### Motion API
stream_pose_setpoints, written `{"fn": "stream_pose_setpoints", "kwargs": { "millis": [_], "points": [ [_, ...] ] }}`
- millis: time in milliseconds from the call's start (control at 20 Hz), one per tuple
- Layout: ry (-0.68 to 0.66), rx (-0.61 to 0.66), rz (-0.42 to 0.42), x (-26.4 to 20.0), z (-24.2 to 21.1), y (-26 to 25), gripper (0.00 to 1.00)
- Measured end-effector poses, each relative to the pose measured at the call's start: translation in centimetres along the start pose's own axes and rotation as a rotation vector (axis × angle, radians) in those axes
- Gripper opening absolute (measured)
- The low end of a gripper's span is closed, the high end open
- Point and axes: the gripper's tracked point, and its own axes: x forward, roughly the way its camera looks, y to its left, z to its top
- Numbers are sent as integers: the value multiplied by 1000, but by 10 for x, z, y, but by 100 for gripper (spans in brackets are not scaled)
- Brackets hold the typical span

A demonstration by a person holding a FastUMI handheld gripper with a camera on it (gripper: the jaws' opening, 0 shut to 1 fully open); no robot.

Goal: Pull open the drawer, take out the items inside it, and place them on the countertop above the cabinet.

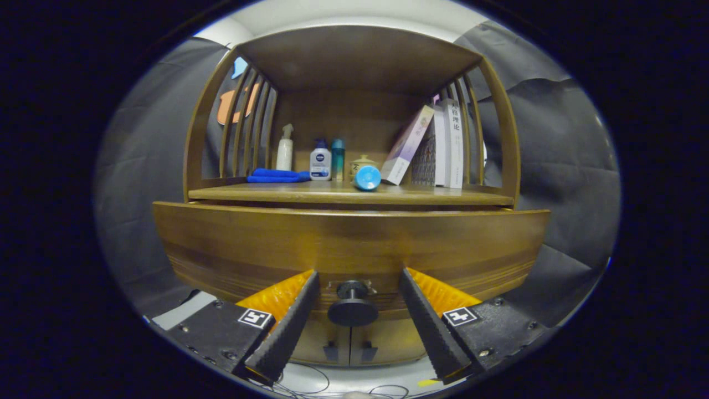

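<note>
A wooden cabinet fills the view, its wide drawer front [238, 244] just below the countertop [443, 195]. A dark round knob [353, 306] sits low on the middle of that front. My gripper [359, 272] is open, with one finger on each side of the knob and neither finger touching it. The drawer's inside is hidden behind its front.
On the countertop stand a folded blue cloth [277, 176], a white spray bottle [284, 148], a white-and-blue bottle [320, 160], a teal bottle [338, 158], a small jar [363, 163], a blue-capped item lying down [368, 178] and leaning books [437, 147]. Slatted sides and a roof enclose it. Lower doors [349, 346] and floor cables [310, 382] lie below.
</note>
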Motion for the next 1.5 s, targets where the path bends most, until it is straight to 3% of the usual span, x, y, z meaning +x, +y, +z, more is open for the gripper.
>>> {"fn": "stream_pose_setpoints", "kwargs": {
  "millis": [600,1150,1300,1500],
  "points": [
    [23,5,1,54,10,3,97],
    [77,19,27,54,5,-1,97],
    [61,48,45,25,16,-7,98],
    [-3,89,66,-67,49,-19,97]
  ]
}}
